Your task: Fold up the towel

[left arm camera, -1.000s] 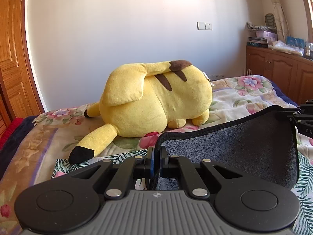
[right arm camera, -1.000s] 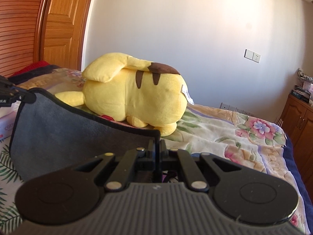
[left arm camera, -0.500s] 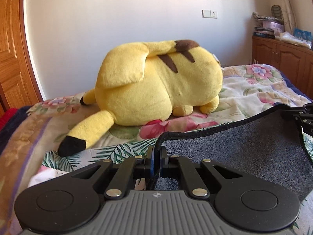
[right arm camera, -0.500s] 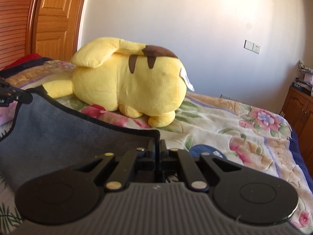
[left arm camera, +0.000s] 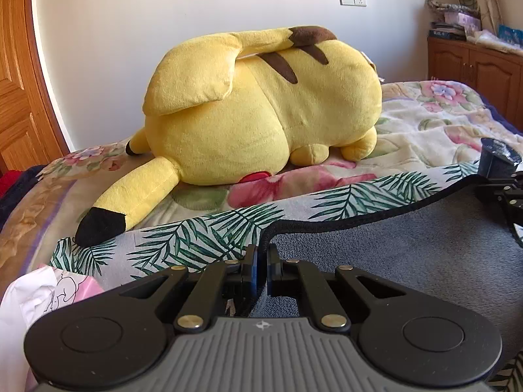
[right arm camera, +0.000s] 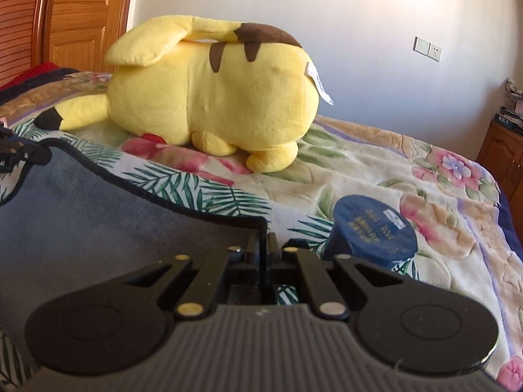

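Bedspread [left arm camera: 425,137], floral and leaf-print, serves as work surface. Left gripper [left arm camera: 261,258] and right gripper [right arm camera: 261,245] each clenched on one corner of grey towel [left arm camera: 408,238]; held edge spans side to side between them. Beyond: blue tub [right arm camera: 372,232], yellow plush [left arm camera: 261,107].

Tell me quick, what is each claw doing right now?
Left claw: shut on a corner of the grey towel.
Right claw: shut on another corner.
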`<state>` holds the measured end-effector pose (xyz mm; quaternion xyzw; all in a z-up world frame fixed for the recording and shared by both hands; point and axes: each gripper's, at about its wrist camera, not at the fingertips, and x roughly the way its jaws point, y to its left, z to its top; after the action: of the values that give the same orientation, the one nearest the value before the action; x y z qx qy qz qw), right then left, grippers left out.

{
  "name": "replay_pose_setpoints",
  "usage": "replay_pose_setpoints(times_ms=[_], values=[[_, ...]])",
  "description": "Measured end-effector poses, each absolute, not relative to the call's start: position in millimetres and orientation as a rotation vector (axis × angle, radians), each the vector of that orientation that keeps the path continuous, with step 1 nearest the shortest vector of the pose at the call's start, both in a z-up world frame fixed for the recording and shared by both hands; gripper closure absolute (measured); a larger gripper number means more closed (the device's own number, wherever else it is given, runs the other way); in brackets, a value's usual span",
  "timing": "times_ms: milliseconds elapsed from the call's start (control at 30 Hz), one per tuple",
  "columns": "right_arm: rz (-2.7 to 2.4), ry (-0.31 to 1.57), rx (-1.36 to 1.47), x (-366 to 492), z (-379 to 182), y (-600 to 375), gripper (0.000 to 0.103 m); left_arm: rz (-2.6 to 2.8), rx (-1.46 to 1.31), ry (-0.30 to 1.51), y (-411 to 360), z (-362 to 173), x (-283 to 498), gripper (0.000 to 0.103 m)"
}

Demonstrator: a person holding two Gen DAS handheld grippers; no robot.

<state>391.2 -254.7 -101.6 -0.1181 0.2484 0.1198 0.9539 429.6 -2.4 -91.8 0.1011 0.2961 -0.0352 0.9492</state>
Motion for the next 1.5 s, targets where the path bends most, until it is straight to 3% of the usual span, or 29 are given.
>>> replay_pose_setpoints(times_ms=[167,300,333,367,433,700,1500], values=[[0.241,0.533,-0.251,393.4,-104.1,-253.6,0.095,-0.058,0.215,0.635,-7.3,-97.8,432.3,0.103],[0.247,0.531,-0.257,388.0,-99.6,-253.9,0.089,-0.055,0.208,0.634,-8.2,-97.7,425.6,0.082],[0.247,0.534,-0.255,386.2,-98.1,-254.4,0.085,-0.055,0.206,0.636,-8.0,-96.9,424.2,0.073],[0.250,0.539,-0.253,383.4,-96.2,-254.9,0.068,-0.051,0.203,0.635,-7.9,-95.5,421.8,0.069],[0.256,0.528,-0.247,374.3,-92.0,-255.9,0.054,-0.058,0.198,0.622,-7.5,-91.4,413.2,0.063],[0.283,0.527,-0.212,341.6,-68.1,-260.1,0.054,-0.087,0.182,0.618,-5.2,-79.3,374.4,0.055],[0.321,0.493,-0.161,248.0,-7.0,-253.3,0.052,-0.173,0.207,0.590,-30.0,-26.8,278.5,0.049]])
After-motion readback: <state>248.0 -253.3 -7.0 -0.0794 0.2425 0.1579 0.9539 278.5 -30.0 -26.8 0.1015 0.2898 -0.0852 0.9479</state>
